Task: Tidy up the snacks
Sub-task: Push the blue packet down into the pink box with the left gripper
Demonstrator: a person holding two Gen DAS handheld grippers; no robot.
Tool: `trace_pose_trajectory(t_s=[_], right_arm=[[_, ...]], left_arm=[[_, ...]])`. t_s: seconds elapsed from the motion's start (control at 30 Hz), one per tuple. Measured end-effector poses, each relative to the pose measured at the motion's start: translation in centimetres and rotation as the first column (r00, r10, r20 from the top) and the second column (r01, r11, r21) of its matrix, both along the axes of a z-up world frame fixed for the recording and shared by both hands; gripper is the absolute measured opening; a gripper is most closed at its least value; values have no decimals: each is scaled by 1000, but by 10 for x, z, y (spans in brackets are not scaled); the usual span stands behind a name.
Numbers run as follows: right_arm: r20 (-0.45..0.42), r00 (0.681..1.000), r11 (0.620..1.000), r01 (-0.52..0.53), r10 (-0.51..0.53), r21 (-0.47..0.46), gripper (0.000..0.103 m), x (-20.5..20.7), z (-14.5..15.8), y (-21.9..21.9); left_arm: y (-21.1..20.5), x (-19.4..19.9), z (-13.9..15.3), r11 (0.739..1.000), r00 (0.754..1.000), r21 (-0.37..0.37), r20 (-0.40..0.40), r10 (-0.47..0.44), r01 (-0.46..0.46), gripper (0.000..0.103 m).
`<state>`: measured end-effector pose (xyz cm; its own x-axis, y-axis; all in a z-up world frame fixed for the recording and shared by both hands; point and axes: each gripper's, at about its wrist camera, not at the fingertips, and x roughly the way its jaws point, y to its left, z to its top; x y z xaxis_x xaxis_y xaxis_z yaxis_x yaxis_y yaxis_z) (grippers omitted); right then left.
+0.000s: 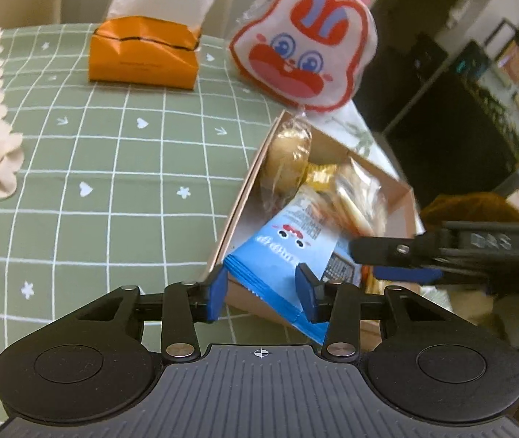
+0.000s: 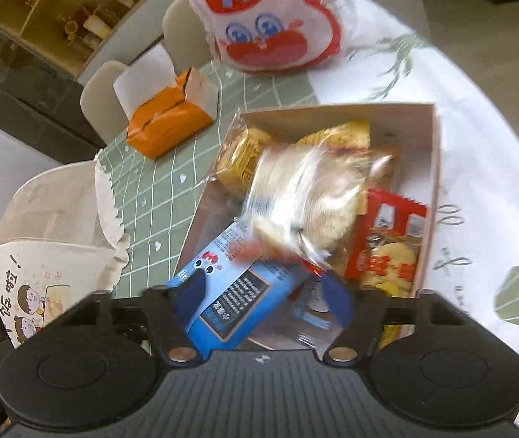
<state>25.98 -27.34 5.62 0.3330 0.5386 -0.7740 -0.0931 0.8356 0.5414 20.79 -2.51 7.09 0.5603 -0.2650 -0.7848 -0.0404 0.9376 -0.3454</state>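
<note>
My left fingers pinch the blue snack packet; my right fingers, spread, could snag it.

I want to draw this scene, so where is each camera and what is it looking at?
Left wrist view: sits on the left gripper, looks down past its blue fingers at the blue snack packet in the cardboard box on the green checked tablecloth; the right gripper pokes in from the right.
Right wrist view: sits on the right gripper, looks down into the box from its near end, at the clear cracker pack.
Both show: box, blue packet, rabbit-face bag, orange tissue pack.
</note>
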Motion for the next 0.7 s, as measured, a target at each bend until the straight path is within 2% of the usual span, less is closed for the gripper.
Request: trace_pose_trajectory(t_s=[0.07,0.13,0.3,0.37,0.43,0.53,0.6,0.7], right_arm=[[-27,1000,1000,-2,2,-8,43,7,-6,3],[-22,1000,999,6,-7,-52,42,11,-11,8],[6,1000,995,30,-30,-91,40,19,-8,8],[36,999,992,32,-28,-123,40,20,-3,10],[51,998,988,32,-25,-149,40,21,-1,9],[64,998,986,36,-26,-164,41,17,5,4],[100,995,985,33,-16,-168,41,8,14,-3],[209,978,979,32,11,-203,43,-7,37,-13]], left_arm=[[-1,3,0,1000,1000,15,-1,-13,13,46],[-1,4,1,1000,1000,15,7,-22,22,46],[-6,11,9,998,997,12,53,-58,57,43],[-8,16,10,997,994,6,85,-71,71,45],[-12,28,5,997,994,8,82,-77,77,49],[-19,44,-7,991,991,67,65,-120,115,56],[-18,47,-8,989,988,65,73,-134,129,59],[-8,36,6,995,986,45,137,-100,94,54]])
